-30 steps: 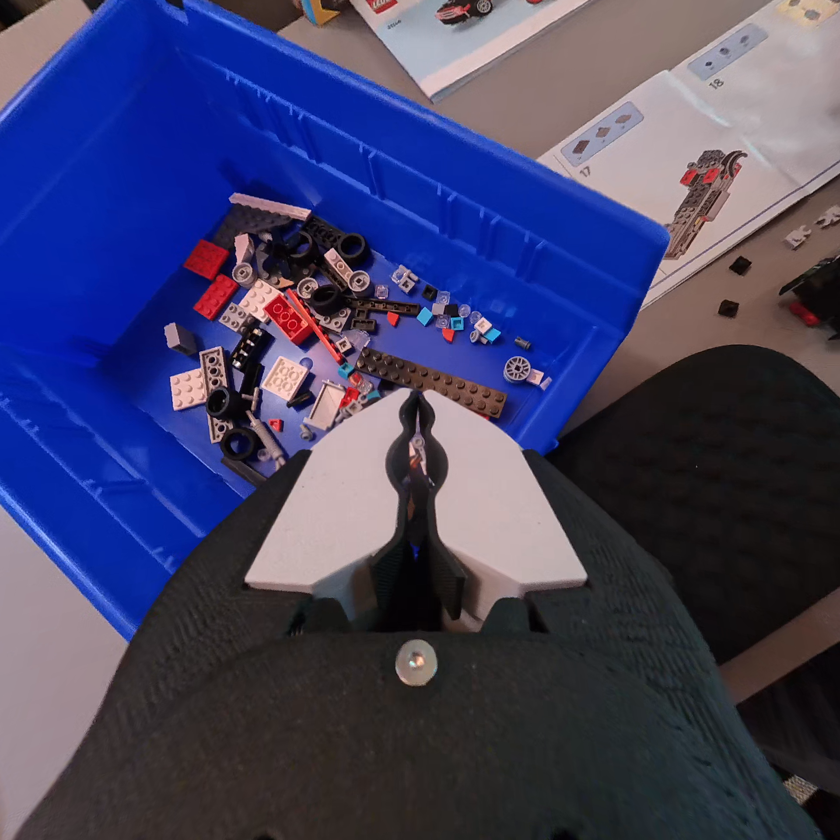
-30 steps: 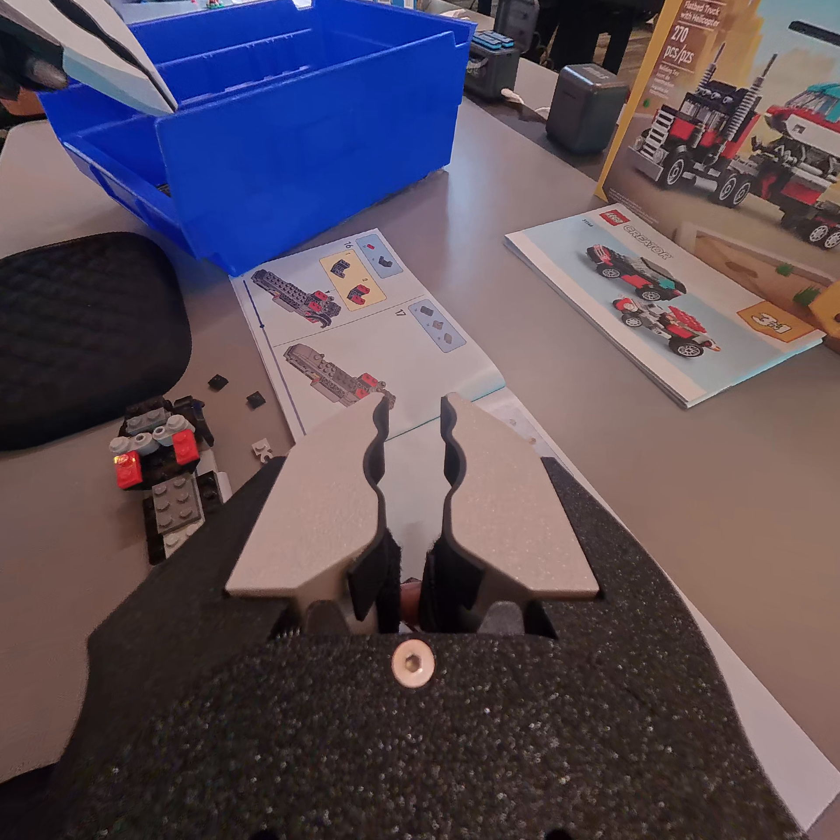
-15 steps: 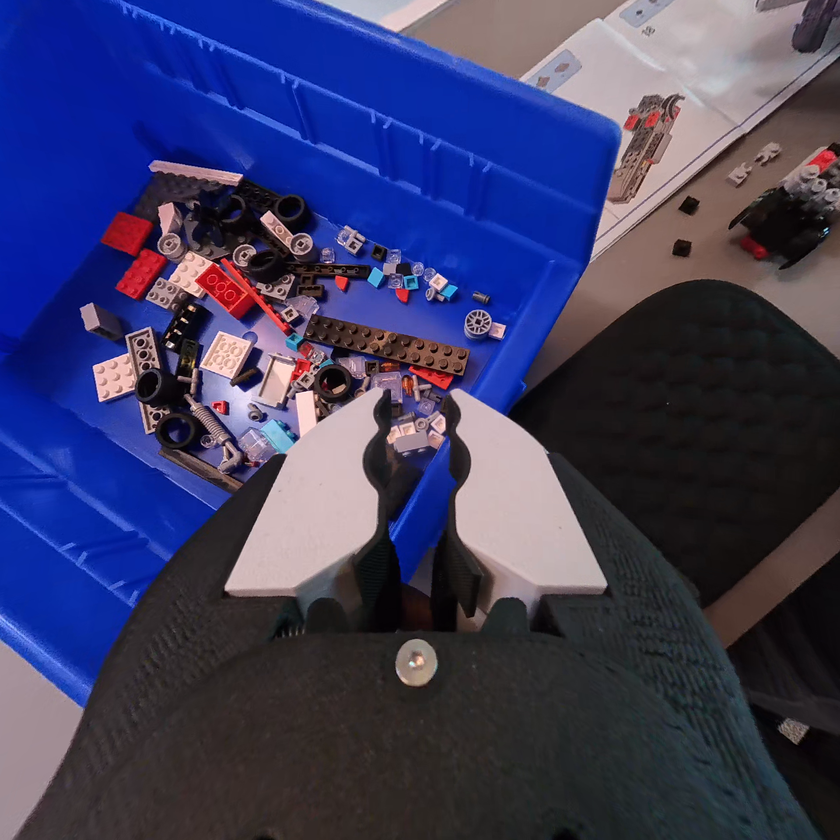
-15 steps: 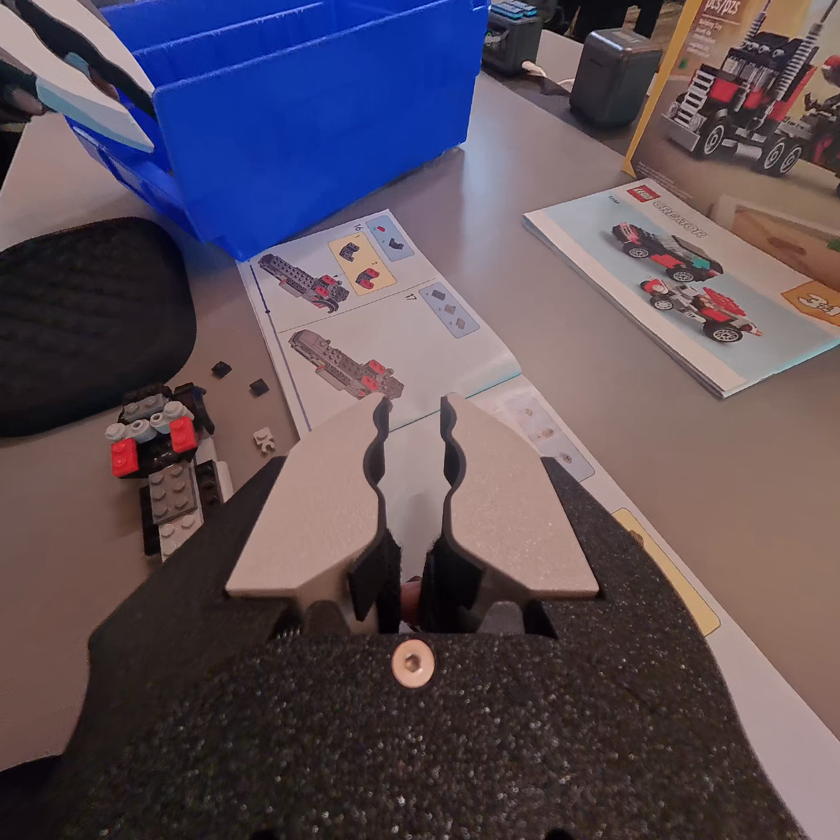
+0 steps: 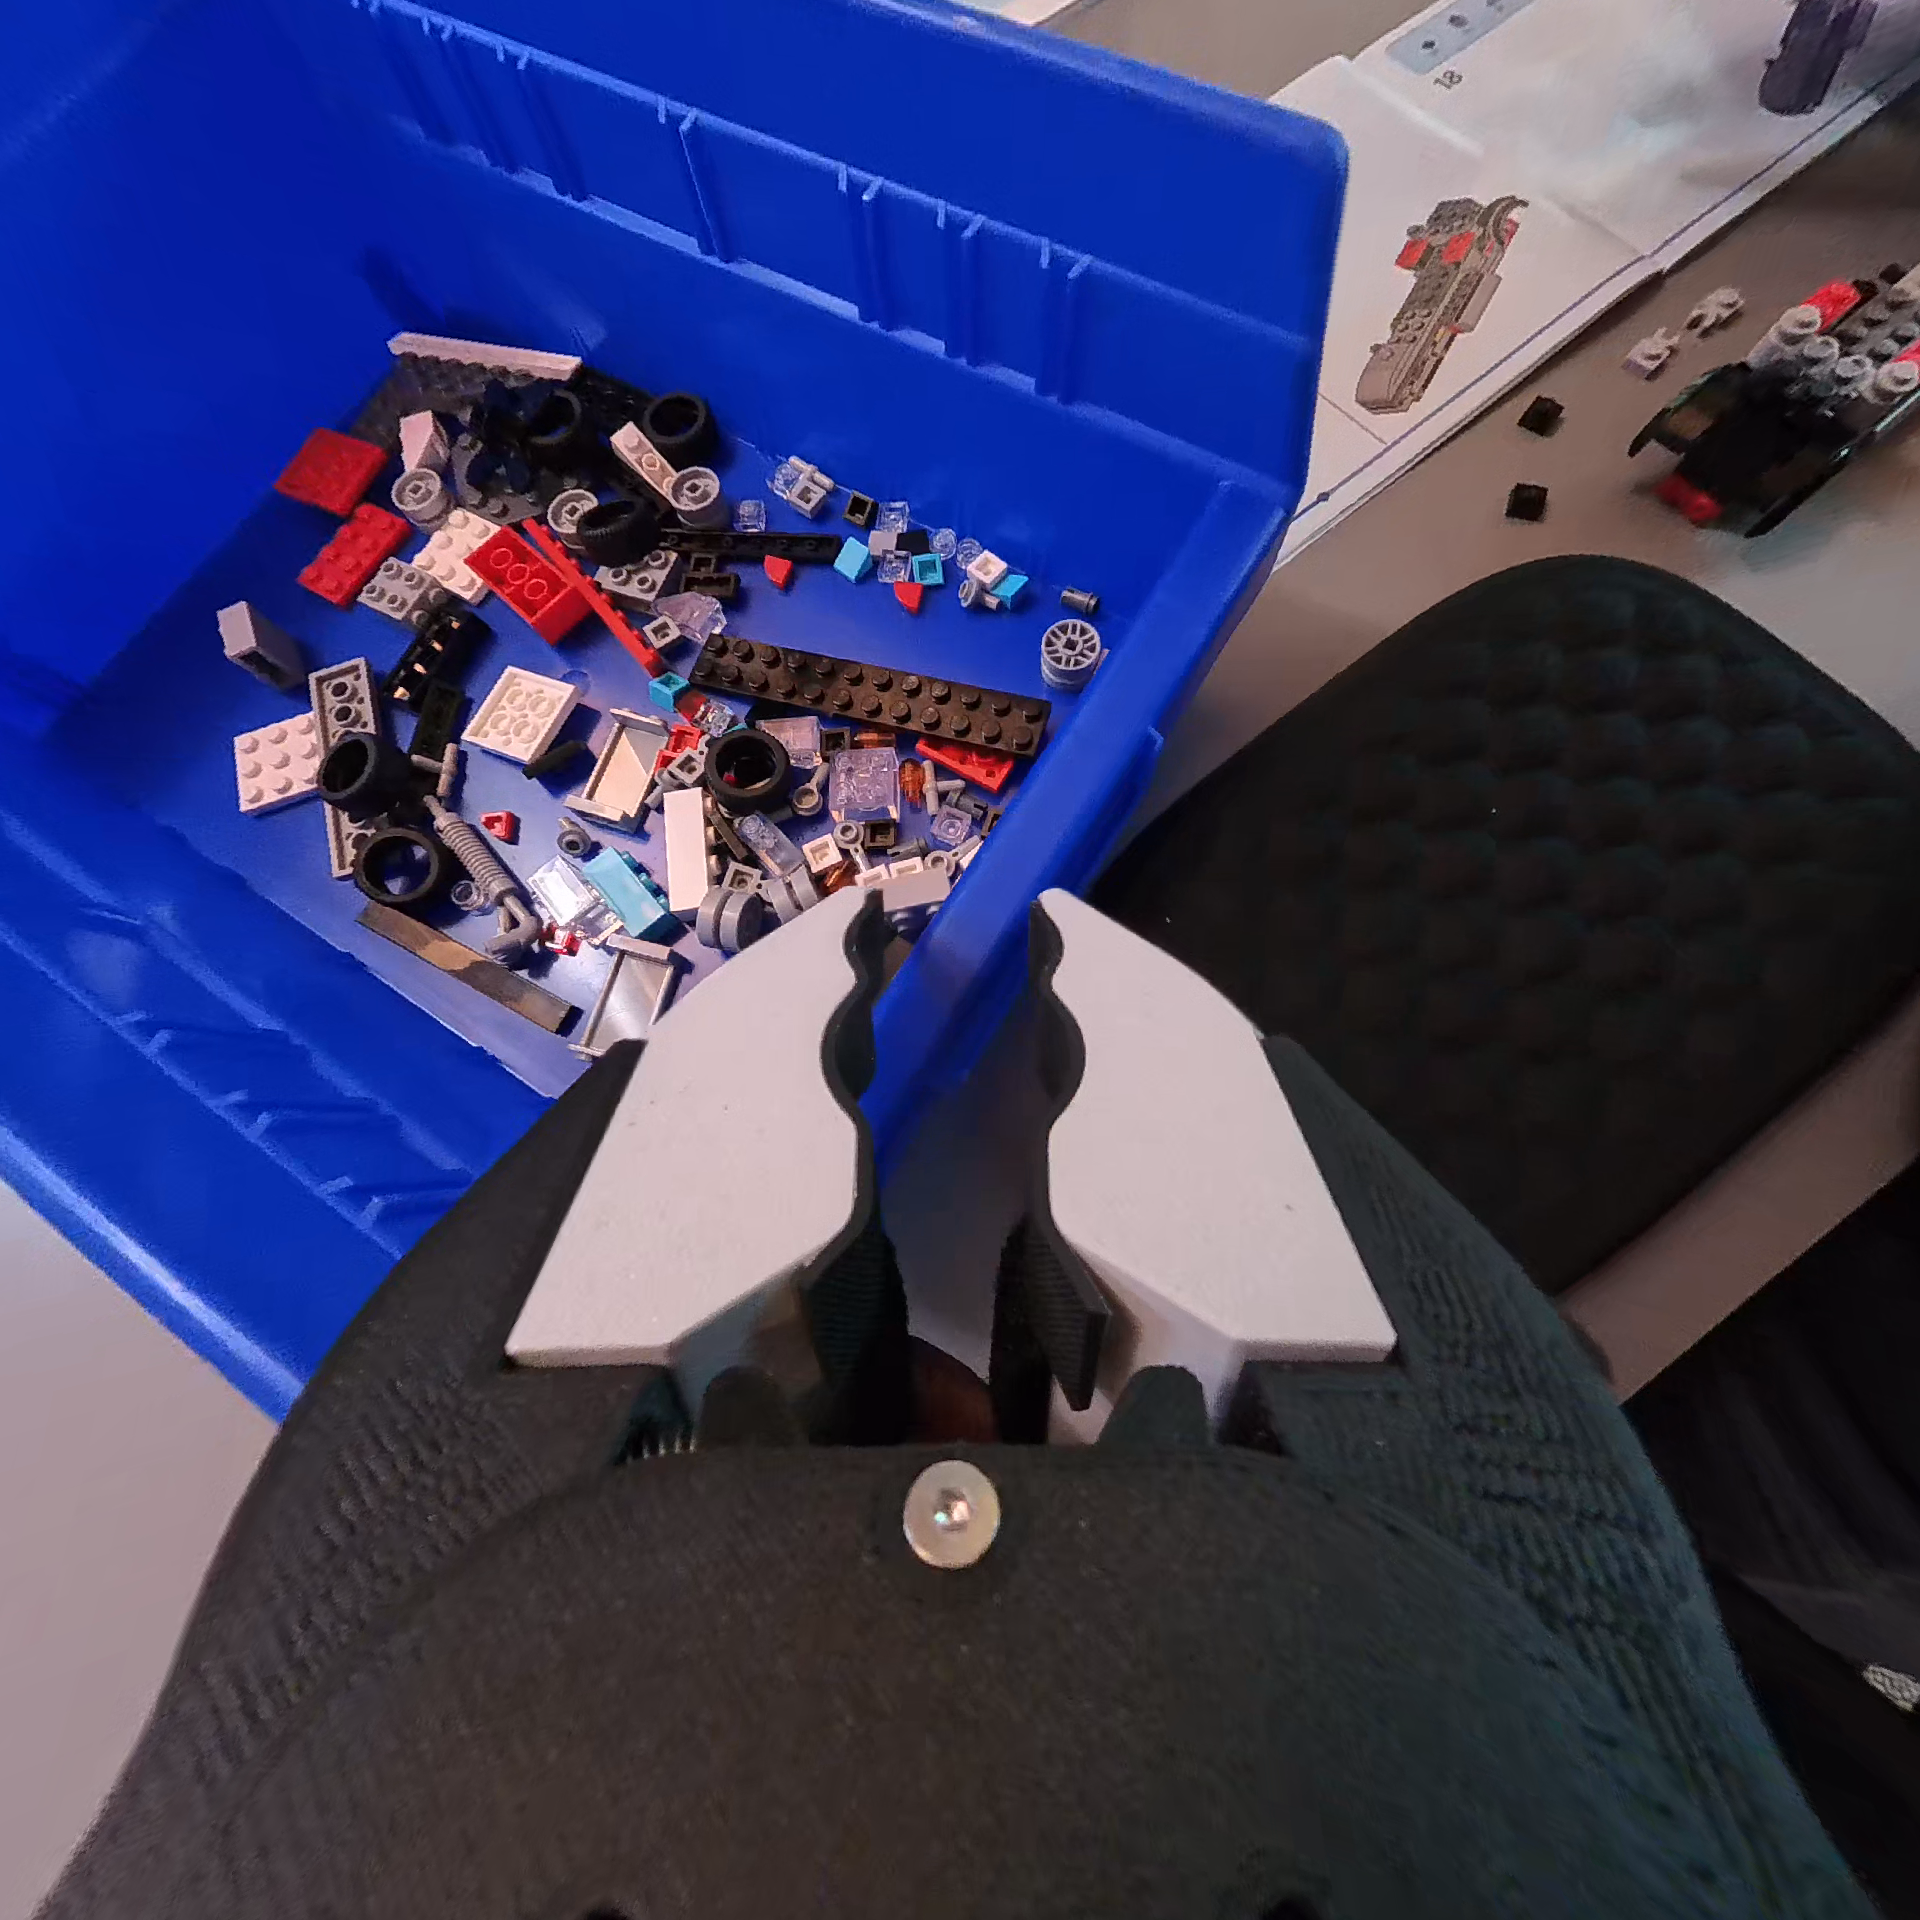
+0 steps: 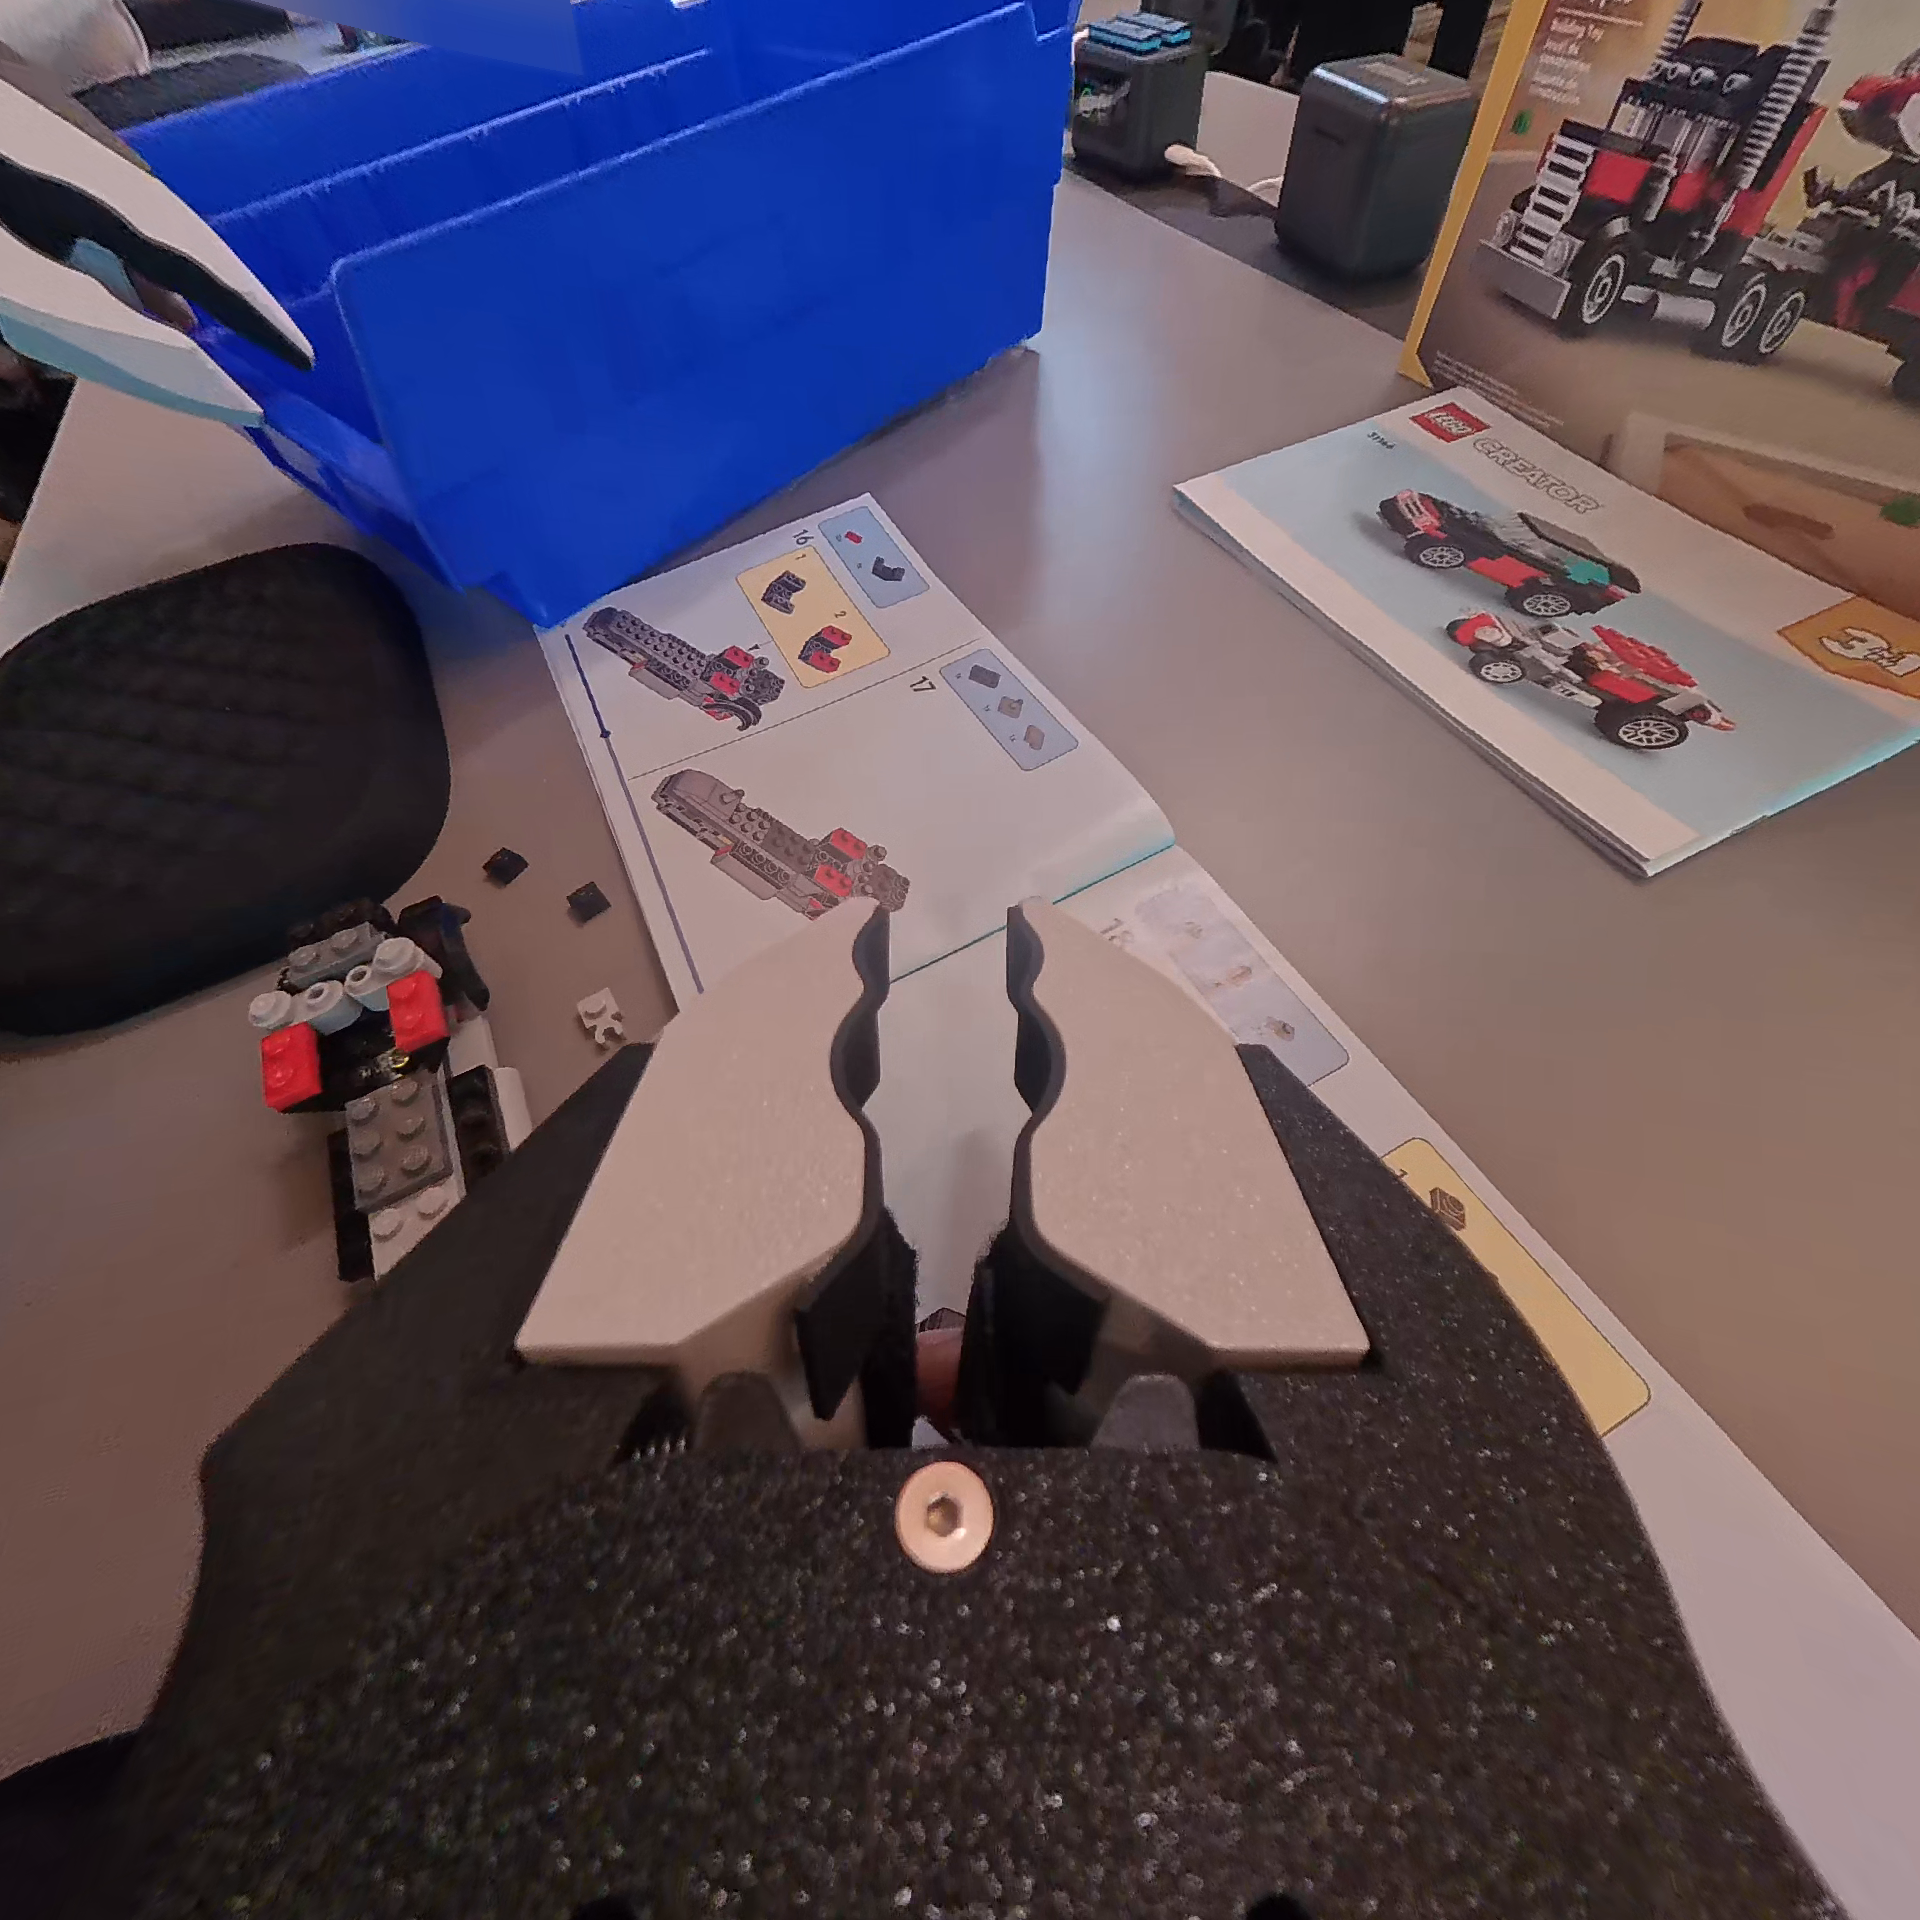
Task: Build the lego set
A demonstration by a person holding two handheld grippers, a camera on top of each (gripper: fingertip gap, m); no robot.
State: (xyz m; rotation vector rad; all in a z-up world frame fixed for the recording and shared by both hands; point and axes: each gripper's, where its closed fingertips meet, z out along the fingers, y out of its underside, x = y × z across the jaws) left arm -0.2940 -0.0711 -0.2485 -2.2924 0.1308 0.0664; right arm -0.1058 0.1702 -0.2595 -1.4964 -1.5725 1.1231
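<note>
A blue bin (image 5: 1039, 260) holds several loose Lego pieces, among them a long black plate (image 5: 873, 696), red bricks and black tyres. My left gripper (image 5: 951, 914) is open and empty, above the bin's near right wall. A part-built black, grey and red model (image 6: 364, 1049) lies on the grey table; it also shows in the left wrist view (image 5: 1787, 416). My right gripper (image 6: 948, 914) is open and empty, above the open instruction booklet (image 6: 831, 727), right of the model. The left gripper (image 6: 135, 281) shows at the upper left of the right wrist view.
A black padded cushion (image 6: 197, 769) lies between the bin (image 6: 675, 291) and the model. Two small black pieces (image 6: 506, 864) and a small white piece (image 6: 601, 1016) lie by the model. A second booklet (image 6: 1558, 623) and the set's box (image 6: 1714, 208) are at the right.
My left gripper was shut over the bin's pieces; it has opened and drawn back toward the bin's near right wall. My right gripper stays open and has shifted slightly over the booklet.
</note>
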